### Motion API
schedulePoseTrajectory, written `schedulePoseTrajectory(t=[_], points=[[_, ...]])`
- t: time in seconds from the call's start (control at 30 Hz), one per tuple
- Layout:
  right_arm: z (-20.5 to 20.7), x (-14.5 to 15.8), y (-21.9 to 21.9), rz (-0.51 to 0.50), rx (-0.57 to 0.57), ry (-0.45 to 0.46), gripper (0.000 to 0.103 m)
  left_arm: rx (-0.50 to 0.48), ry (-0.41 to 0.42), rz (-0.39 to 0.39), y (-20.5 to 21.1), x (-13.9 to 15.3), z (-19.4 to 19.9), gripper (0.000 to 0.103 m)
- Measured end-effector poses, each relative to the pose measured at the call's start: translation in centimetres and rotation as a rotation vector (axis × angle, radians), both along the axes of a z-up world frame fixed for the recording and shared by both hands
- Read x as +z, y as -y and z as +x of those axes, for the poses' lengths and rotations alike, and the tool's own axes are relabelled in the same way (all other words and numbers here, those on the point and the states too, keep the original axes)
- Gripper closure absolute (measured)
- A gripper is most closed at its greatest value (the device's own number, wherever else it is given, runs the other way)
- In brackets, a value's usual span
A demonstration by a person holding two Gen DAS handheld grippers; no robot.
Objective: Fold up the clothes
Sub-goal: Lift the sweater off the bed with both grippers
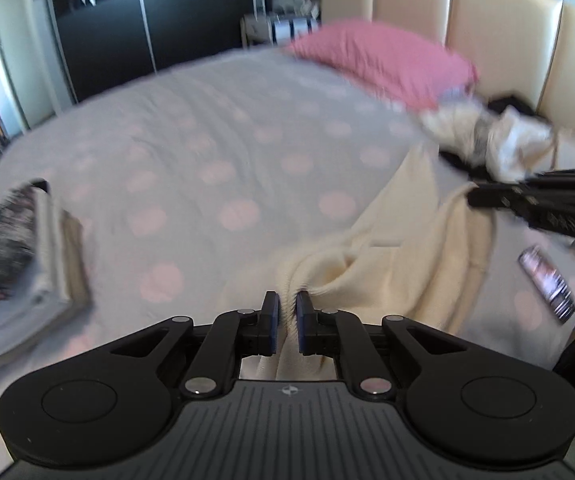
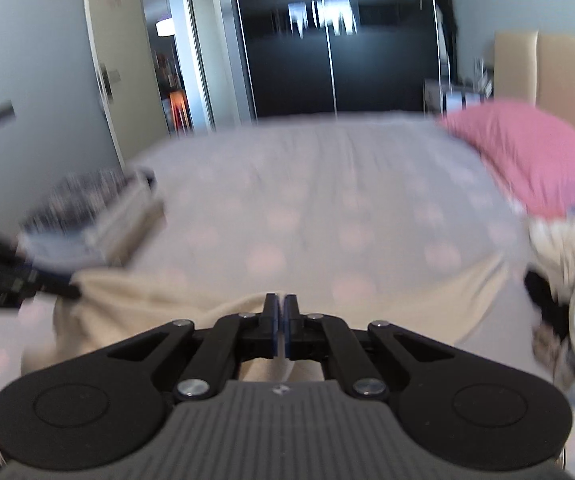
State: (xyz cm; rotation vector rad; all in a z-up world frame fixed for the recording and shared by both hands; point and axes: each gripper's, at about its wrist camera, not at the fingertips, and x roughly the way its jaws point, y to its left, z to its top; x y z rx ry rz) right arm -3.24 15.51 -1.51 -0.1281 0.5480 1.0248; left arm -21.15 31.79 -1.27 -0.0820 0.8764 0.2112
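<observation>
A cream garment (image 1: 391,256) lies bunched on the grey bed with pink dots (image 1: 207,140). My left gripper (image 1: 287,300) is shut on a gathered edge of the garment at the near side. My right gripper (image 2: 280,303) is shut on another edge of the same cream garment (image 2: 159,292). The right gripper also shows in the left wrist view (image 1: 487,196) at the right, and the left gripper shows in the right wrist view (image 2: 63,286) at the left. Both views are blurred by motion.
A stack of folded clothes (image 1: 15,264) lies at the bed's left side. A pink pillow (image 1: 383,60) and a heap of unfolded clothes (image 1: 507,144) lie by the cream headboard (image 1: 499,32). A phone (image 1: 547,280) lies at the right. A dark wardrobe (image 2: 335,48) stands beyond.
</observation>
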Motion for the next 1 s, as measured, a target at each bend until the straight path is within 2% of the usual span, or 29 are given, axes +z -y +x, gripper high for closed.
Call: schedulePoseTrajectory(t=[0.1, 0.17, 0.27, 0.4, 0.57, 0.73, 0.8, 0.93, 0.97, 1.0], points=[[-0.6, 3.6, 0.0, 0.089, 0.033, 0.044, 0.1, 0.006, 0.04, 0.007, 1.2, 2.7, -2.6, 0.096], [-1.3, 4.6, -0.3, 0.079, 0.085, 0.052, 0.1, 0.009, 0.067, 0.012, 2.0, 4.5, -4.3, 0.096], [-2.3, 3.6, -0.2, 0.001, 0.157, 0.025, 0.1, -0.022, 0.014, -0.028, 3.8, 2.3, -5.6, 0.096], [-4.2, -0.1, 0.9, -0.144, 0.186, 0.013, 0.1, -0.064, -0.072, -0.108, 5.5, -1.8, -6.2, 0.096], [-4.8, -6.0, 2.8, -0.282, 0.16, -0.122, 0.1, -0.13, -0.202, -0.171, 7.2, -6.8, -5.5, 0.096], [-5.6, -11.0, 4.8, -0.403, 0.158, -0.245, 0.1, -0.186, -0.3, -0.187, 8.5, -10.0, -5.5, 0.094], [-5.8, -12.3, 5.5, -0.437, 0.159, -0.275, 0.099, -0.201, -0.295, -0.195, 8.4, -9.9, -5.9, 0.091], [-5.5, -13.3, 5.9, -0.451, 0.146, -0.307, 0.099, -0.217, -0.286, -0.181, 8.2, -8.5, -6.1, 0.063], [-5.4, -13.5, 5.9, -0.452, 0.143, -0.318, 0.099, -0.218, -0.281, -0.174, 8.2, -8.1, -6.0, 0.058], [-5.3, -13.6, 5.9, -0.454, 0.144, -0.323, 0.099, -0.221, -0.276, -0.174, 8.1, -7.7, -5.7, 0.058]])
